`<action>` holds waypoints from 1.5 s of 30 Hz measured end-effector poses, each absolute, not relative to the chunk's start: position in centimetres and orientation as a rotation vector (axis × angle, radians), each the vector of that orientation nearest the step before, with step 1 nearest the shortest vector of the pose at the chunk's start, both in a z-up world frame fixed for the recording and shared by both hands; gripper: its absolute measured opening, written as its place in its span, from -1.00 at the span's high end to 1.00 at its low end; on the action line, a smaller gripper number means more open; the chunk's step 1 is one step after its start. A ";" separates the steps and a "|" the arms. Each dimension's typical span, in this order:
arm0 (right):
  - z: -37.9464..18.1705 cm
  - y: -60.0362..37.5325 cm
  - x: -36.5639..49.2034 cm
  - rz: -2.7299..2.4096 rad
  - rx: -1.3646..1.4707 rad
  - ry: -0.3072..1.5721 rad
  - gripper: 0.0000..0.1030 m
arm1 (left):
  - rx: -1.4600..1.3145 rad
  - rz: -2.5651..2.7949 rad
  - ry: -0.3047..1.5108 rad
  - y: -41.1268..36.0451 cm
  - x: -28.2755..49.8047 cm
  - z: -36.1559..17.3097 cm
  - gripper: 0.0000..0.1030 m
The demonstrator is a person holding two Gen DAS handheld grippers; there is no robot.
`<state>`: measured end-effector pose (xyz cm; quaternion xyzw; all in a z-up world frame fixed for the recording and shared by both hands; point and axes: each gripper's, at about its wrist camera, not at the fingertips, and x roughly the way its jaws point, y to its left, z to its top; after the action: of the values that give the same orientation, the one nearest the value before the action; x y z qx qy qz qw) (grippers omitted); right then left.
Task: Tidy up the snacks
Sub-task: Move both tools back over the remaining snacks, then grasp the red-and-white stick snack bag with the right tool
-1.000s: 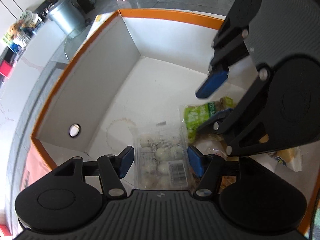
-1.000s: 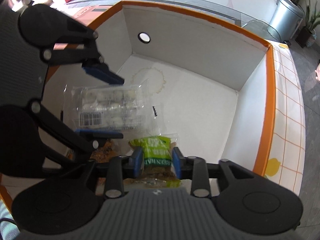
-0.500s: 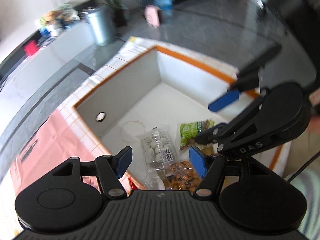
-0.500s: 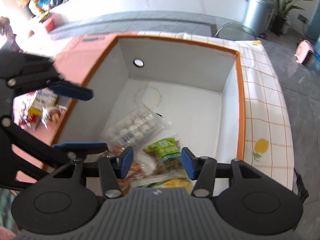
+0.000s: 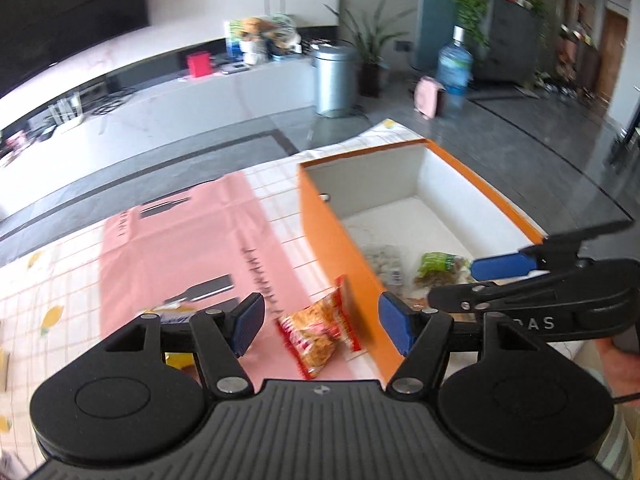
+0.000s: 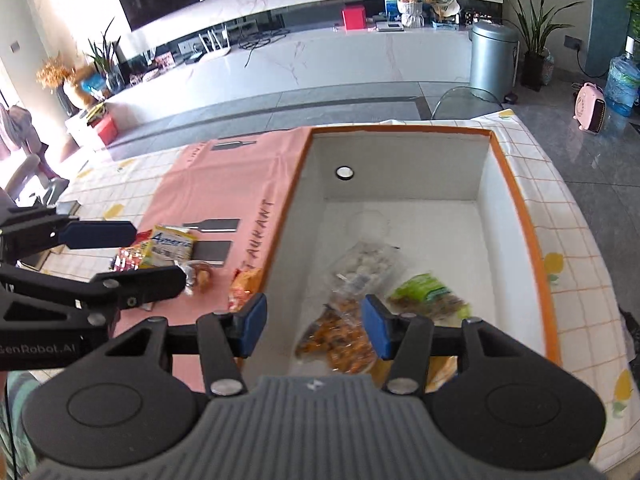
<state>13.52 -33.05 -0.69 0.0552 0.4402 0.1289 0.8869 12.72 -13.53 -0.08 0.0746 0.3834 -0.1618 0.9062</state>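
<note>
Fingers of left gripper and right gripper spread, empty, above box rim.

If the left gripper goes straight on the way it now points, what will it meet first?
Probably the red-orange snack bag on the pink mat, leaning against the orange box. It lies between the open left gripper fingers, nothing held. Depth is unclear.
</note>
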 end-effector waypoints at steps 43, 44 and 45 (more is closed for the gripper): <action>-8.7 -15.3 13.1 0.076 -0.322 0.747 -0.25 | -0.165 -0.105 0.867 3.0 12.8 -7.8 -0.62; -9.0 -15.1 13.5 0.073 -0.340 0.750 -0.26 | -0.170 -0.100 0.871 3.2 12.9 -8.0 -0.62; -9.4 -15.0 13.8 0.073 -0.356 0.752 -0.28 | -0.179 -0.096 0.873 3.4 13.1 -8.2 -0.62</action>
<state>13.77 -15.04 -9.35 -0.1727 0.3652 0.0356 0.9141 13.08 3.35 -8.24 -0.0864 0.4222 -0.0463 0.9012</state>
